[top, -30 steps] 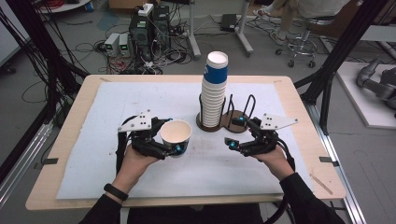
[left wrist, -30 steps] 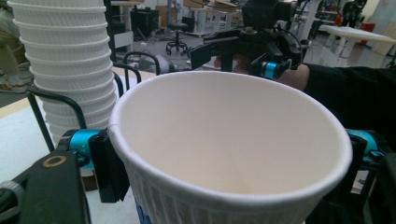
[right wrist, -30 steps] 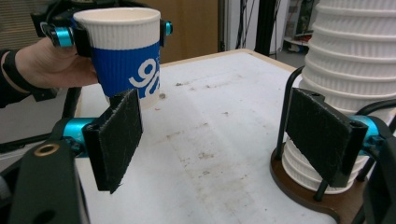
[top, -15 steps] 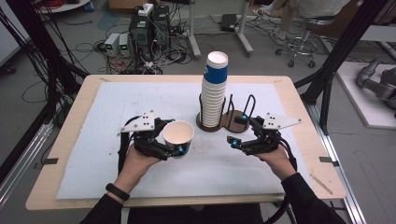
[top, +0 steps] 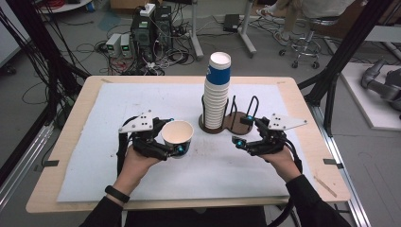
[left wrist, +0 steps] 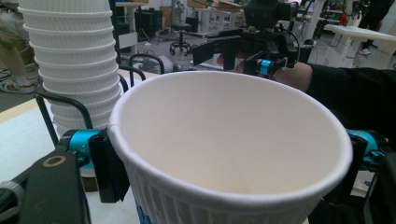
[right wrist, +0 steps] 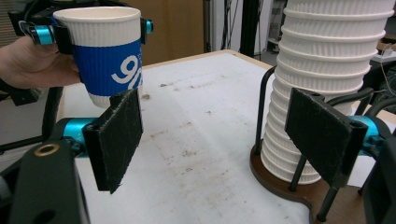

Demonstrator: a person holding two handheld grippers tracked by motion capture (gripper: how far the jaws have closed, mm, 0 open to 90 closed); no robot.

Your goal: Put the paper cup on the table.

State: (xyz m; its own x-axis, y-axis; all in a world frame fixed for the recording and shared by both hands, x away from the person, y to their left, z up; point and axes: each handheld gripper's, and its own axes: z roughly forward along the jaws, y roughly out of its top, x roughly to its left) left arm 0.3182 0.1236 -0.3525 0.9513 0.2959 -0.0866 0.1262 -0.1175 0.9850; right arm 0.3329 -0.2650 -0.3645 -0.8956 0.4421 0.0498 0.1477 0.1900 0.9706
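A white ribbed paper cup [top: 178, 135] with a blue band is held upright above the mat, my left gripper [top: 171, 143] shut on its sides. In the left gripper view the cup's open mouth [left wrist: 229, 140] sits between both jaws. A tall stack of the same cups [top: 217, 92] stands in a black wire holder on a brown base [top: 232, 125]. My right gripper [top: 242, 130] hangs open just right of that holder, nothing between its pads [right wrist: 116, 140]. The right gripper view shows the stack [right wrist: 322, 60] at its right and the held cup [right wrist: 105, 51] farther off at its left.
A white mat [top: 142, 101] covers the wooden table [top: 312, 137]. Black frame posts [top: 331, 71] stand at both sides. Computers and cables [top: 146, 33] lie on the floor beyond the far edge, and a stool [top: 302, 45] stands at the back right.
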